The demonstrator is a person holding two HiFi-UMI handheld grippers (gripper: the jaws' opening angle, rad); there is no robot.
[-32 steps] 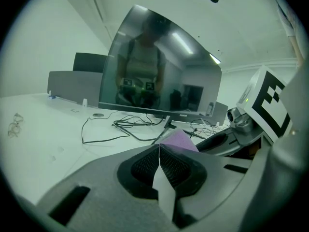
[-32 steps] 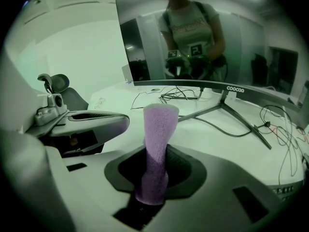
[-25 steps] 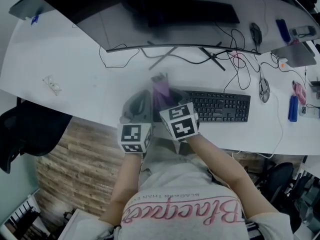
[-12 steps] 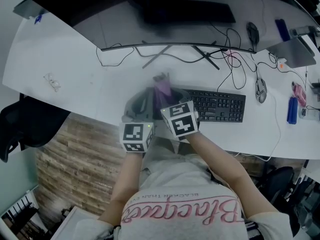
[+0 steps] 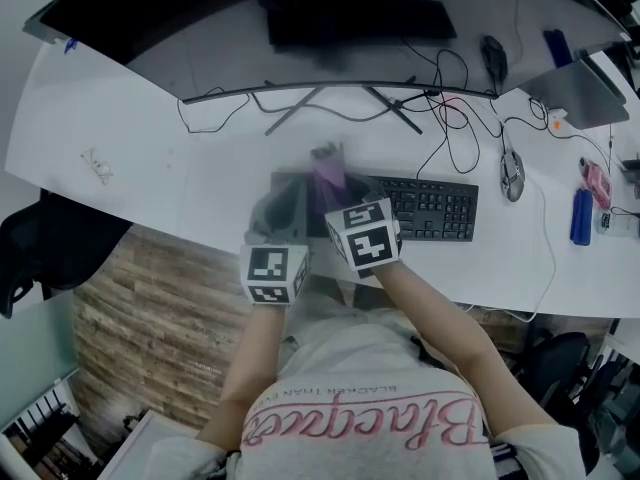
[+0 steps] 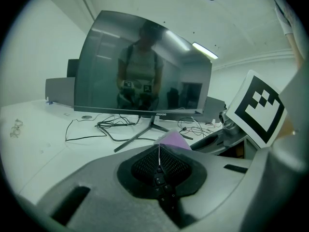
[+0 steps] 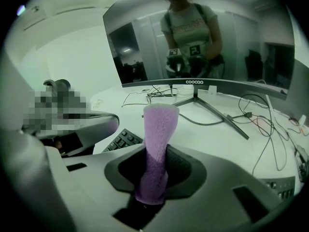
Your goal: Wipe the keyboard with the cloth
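Little has changed in the last second: the right gripper [image 7: 157, 170] stays clamped on the purple fleecy cloth [image 7: 159, 124] at the left end of the black keyboard [image 5: 432, 209]. Wiping looks barely begun. Left gripper [image 6: 159, 164] jaws together, empty. Open run rightward along the keys; white desk [image 5: 180, 168] edge close, black cables [image 5: 440, 118] behind.

big white tabletop [image 5: 130, 158] that curves round, with a wide curved monitor [image 5: 230, 58] on a splayed stand toward the back. the floor [image 5: 150, 338] under it is wood-look planks in mixed browns. there's a black office chair [image 5: 50, 253] parked off the left edge and another dark chair [image 5: 560, 353] low on the right. wall [image 6: 38, 57] and ceiling [image 6: 241, 23] are plain white, with one long strip light [image 6: 205, 50] lit overhead.
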